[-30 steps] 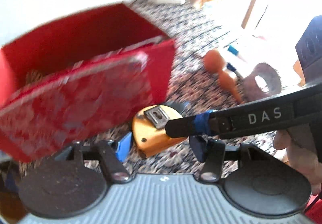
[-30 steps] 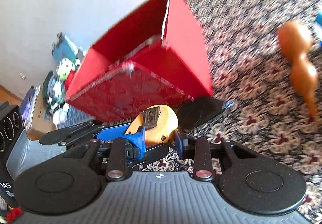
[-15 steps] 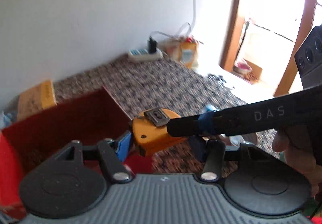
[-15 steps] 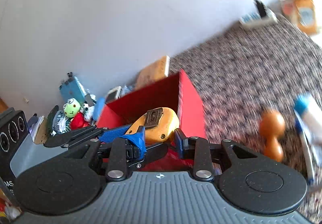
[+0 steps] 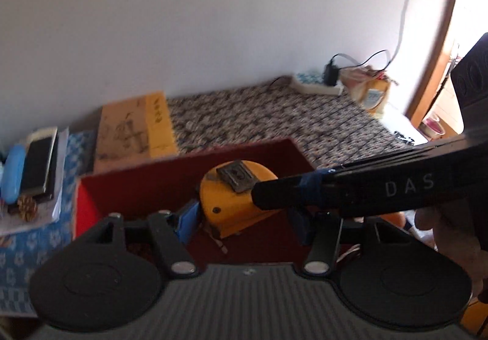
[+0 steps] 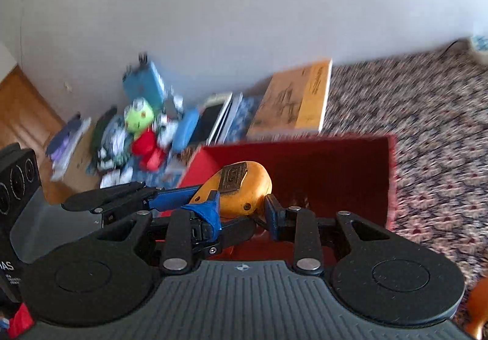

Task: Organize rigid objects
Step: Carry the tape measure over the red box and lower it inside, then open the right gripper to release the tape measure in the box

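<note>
Both claws grip the same thing: a yellow-orange tape measure [image 5: 235,199] with a dark metal clip on top. Left claw [image 5: 244,222] has its blue-padded fingers [image 5: 187,219] closed on the tape measure's sides; in the left wrist view a black finger of the right claw, blue tape around it, crosses from the right and presses on the tape measure's right side. In the right wrist view the right claw [image 6: 241,213] clamps the tape measure [image 6: 241,187] between its blue-taped pad and the opposite finger, while the left claw's fingers come in from the left and touch the same body.

Tape measure is held up over the open red box [image 5: 128,187], above its interior and not resting on the bottom. Red box [image 6: 335,175] sits on the patterned carpet [image 6: 427,126], open side up. Inside is dark red; only a small pale strip [image 5: 218,244] shows near the bottom in the left wrist view, cannot tell what it is or if it hangs from the tape measure.

Behind the box's far edge, touching or just beside it, a flat yellow cardboard box [image 5: 134,129] lies by the wall. Left of that: a phone [image 5: 38,164] on papers, a blue case [image 5: 12,173]. Right wrist view also shows a green frog toy [image 6: 138,117] in a blurred clutter pile near the wall. Power strip [image 5: 317,85] at the carpet's far corner
</note>
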`<state>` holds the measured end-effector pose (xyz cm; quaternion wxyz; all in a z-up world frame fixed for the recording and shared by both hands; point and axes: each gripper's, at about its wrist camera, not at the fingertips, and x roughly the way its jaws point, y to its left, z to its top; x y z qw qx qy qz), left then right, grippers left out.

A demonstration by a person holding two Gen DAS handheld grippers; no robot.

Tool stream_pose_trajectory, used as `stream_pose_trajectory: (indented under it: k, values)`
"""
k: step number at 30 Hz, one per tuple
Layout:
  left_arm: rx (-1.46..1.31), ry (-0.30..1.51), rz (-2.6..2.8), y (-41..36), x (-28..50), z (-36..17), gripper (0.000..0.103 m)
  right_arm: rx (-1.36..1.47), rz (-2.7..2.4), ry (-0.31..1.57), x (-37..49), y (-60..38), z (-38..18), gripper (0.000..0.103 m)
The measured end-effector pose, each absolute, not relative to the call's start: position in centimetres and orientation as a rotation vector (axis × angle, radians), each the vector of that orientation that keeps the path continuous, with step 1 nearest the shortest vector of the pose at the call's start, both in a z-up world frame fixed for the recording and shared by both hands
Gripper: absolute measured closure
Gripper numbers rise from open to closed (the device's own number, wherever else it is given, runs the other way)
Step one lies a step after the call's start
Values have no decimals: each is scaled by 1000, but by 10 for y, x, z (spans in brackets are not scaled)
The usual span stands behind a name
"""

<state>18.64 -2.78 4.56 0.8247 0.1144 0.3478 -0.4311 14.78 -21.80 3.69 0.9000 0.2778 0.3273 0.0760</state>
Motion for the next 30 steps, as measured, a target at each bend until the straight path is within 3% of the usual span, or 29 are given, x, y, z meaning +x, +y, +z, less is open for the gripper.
stream_pose_trajectory:
  k: [19, 30]
  values:
    - [260, 1126, -784, -25, 235, -42, 45, 591, 233, 1082, 220, -194, -37, 87]
    - [288, 1134, -788, -25, 233, -43, 45, 686, 231, 1132, 223, -205, -55, 85]
